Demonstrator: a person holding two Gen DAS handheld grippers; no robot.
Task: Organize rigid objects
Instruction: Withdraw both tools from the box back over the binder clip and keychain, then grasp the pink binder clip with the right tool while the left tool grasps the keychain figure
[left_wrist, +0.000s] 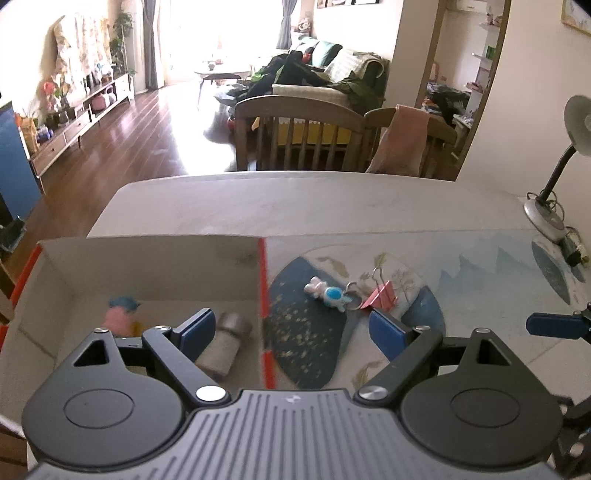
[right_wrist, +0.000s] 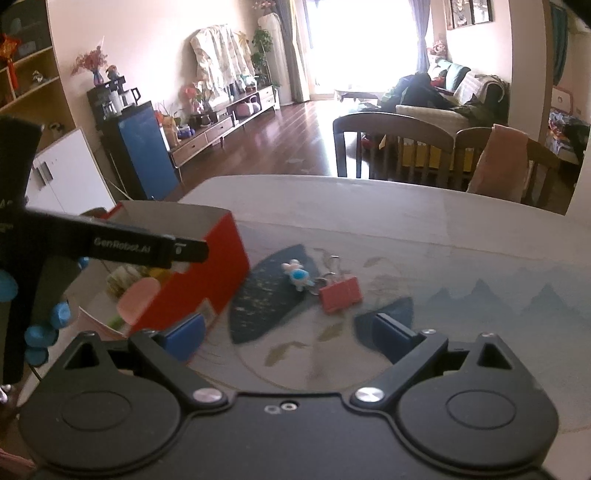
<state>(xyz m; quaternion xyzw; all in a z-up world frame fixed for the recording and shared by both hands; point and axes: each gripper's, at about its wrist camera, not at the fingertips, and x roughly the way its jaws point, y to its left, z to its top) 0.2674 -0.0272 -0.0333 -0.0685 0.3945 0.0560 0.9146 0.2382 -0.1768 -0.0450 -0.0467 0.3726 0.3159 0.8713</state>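
The left gripper (left_wrist: 291, 325) has its jaws spread wide with nothing between them, poised over the red edge of the open box (left_wrist: 147, 258). The right gripper (right_wrist: 291, 332) is likewise spread and empty, facing the loose items.

Inside the box already lie a grey cylinder (left_wrist: 225, 343) and a pink-and-blue toy (left_wrist: 120, 317); the right wrist view shows more blurred items there that I cannot name. So part of the sorting looks done.

Left on the tabletop (left_wrist: 295, 199), just beyond the box wall, are a small white-and-blue figure keychain (left_wrist: 328, 293) and a pink binder clip (left_wrist: 380, 299), touching or nearly so. By my judgement these two remain to be boxed.
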